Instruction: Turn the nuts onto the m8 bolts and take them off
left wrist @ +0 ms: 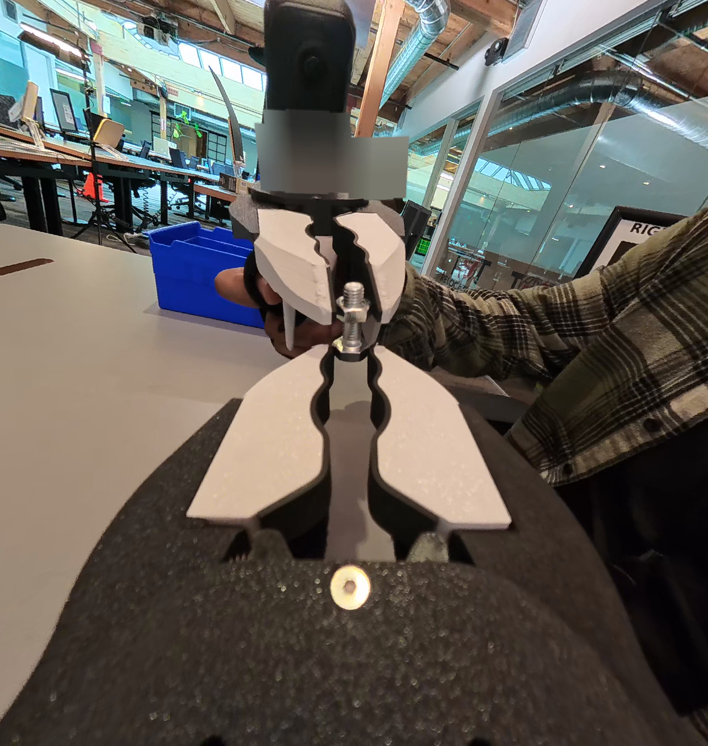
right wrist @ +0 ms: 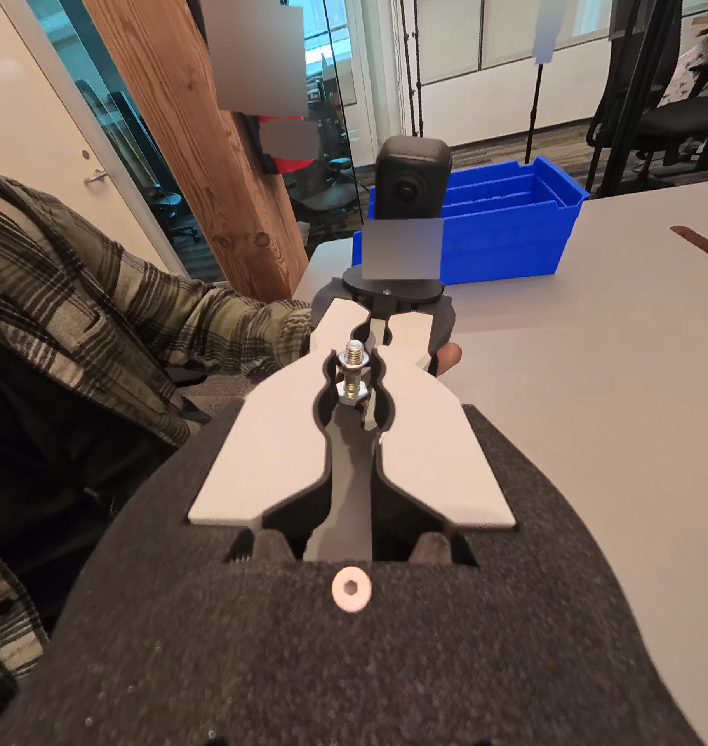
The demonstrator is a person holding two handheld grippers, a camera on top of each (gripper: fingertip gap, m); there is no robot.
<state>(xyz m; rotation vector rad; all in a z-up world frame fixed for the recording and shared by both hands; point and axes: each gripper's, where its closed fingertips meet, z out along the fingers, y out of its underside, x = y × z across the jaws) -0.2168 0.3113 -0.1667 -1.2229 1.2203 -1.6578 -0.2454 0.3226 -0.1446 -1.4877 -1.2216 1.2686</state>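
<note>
At frame centre, the left gripper (left wrist: pixel 350 357) clamps the bolt (left wrist: pixel 350 323) head; the right gripper (right wrist: pixel 354 363) clenches the nut (right wrist: pixel 354 360). Both look rigid, slick steel, best held by the hex flats.

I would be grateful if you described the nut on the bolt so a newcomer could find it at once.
Start at the pale grey table with the blue plastic bin; in front of it two white-fingered grippers meet over an upright silver threaded bolt. The silver hex nut sits near the bolt's top, clamped by the right gripper, unlike the hex head below.
</note>
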